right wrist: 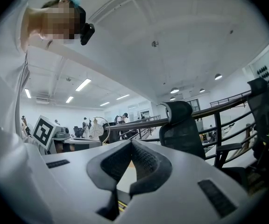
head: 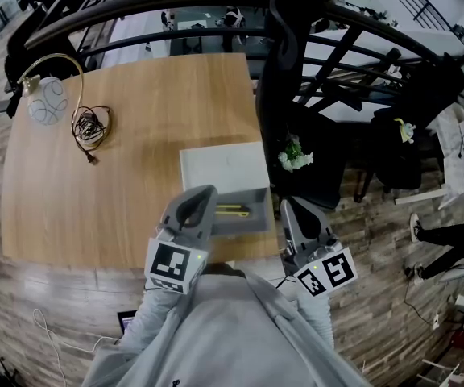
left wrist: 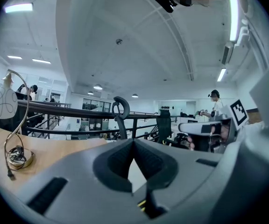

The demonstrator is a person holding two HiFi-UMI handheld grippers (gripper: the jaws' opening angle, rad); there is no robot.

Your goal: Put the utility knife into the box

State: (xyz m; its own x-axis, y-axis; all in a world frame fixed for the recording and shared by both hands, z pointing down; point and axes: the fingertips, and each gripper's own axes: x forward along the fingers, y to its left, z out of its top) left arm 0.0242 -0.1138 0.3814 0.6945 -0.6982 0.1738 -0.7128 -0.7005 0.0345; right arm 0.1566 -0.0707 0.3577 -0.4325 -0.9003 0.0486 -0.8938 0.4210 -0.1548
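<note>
Down at the 6 o'clock edge of the wooden table (head: 139,184), the open white box (head: 244,222) has the utility knife (head: 234,210) lying inside. The left gripper (head: 202,193) is at the box's 7 o'clock and the right gripper (head: 290,205) at its 4 o'clock. Both have their jaws pressed together, nothing in them.

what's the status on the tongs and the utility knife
Left tongs shut, empty. Right tongs shut, empty. Utility knife lying inside the box, lid open. Nothing blocking the box.
</note>
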